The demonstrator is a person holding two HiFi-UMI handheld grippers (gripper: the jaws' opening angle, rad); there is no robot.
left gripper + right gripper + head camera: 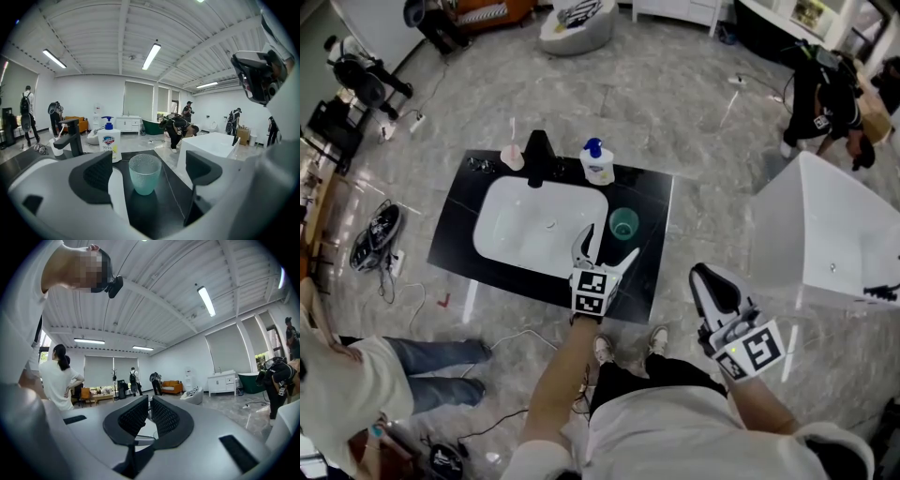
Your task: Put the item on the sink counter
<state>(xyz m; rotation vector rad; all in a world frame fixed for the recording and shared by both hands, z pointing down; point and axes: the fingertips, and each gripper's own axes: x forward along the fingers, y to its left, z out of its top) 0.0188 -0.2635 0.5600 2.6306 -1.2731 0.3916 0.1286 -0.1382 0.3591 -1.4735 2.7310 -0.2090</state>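
A translucent green cup (623, 223) stands upright on the black sink counter (649, 272), just right of the white basin (525, 225). My left gripper (612, 241) hovers over the counter's front edge, just short of the cup, its jaws open. In the left gripper view the cup (144, 173) sits ahead of and between the black pads (96, 176), and neither pad touches it. My right gripper (710, 281) hangs off the counter to the right, over the floor. Its jaws (150, 416) are shut with nothing between them.
At the back of the counter stand a black faucet (539, 155), a soap pump bottle (597, 164) and a pink cup (513, 157). A white bathtub (825, 234) is at the right. A person (356, 375) stands at lower left, another (825, 98) bends at upper right.
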